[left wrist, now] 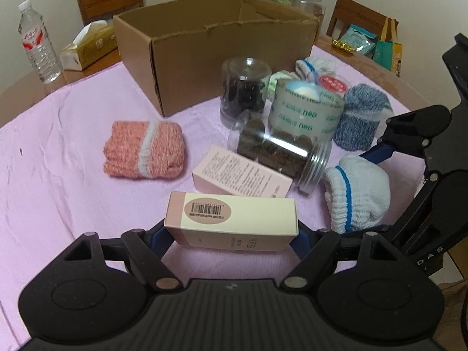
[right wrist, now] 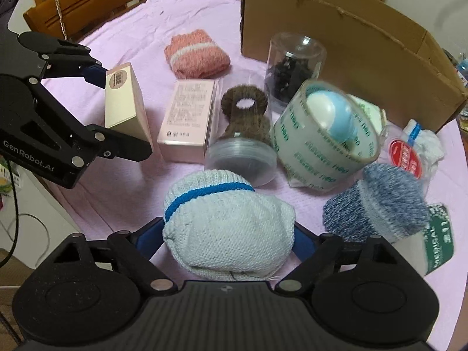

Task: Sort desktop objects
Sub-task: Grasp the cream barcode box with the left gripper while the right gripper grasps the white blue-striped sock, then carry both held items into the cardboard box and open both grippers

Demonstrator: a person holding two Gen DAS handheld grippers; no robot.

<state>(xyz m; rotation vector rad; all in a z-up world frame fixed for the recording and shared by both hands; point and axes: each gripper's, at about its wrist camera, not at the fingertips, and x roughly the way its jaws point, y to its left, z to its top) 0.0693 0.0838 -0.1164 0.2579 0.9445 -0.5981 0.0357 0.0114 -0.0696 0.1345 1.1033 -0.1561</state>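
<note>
My left gripper [left wrist: 232, 235] is shut on a pink-and-cream carton with a barcode [left wrist: 231, 219], held just above the pink cloth; the same carton [right wrist: 122, 102] shows in the right wrist view. My right gripper [right wrist: 226, 235] is shut on a rolled white sock with a blue band [right wrist: 228, 228], which also appears at the right of the left wrist view as the white sock [left wrist: 356, 196]. An open cardboard box [left wrist: 204, 55] stands behind the pile. Between lie a second pink carton [left wrist: 242, 175], a tipped jar of brown scrunchies [left wrist: 280, 155], an upright jar [left wrist: 244, 90], a tape roll [left wrist: 307, 111], a pink sock roll [left wrist: 144, 150] and a blue knit sock [left wrist: 359, 117].
A water bottle [left wrist: 36, 44] and a tissue box [left wrist: 87, 44] stand on the bare wood at the far left. Wooden chairs [left wrist: 112, 0] ring the table. A green bag [left wrist: 387, 49] and packets sit at the far right. Another white sock [right wrist: 424, 140] lies by the cardboard box.
</note>
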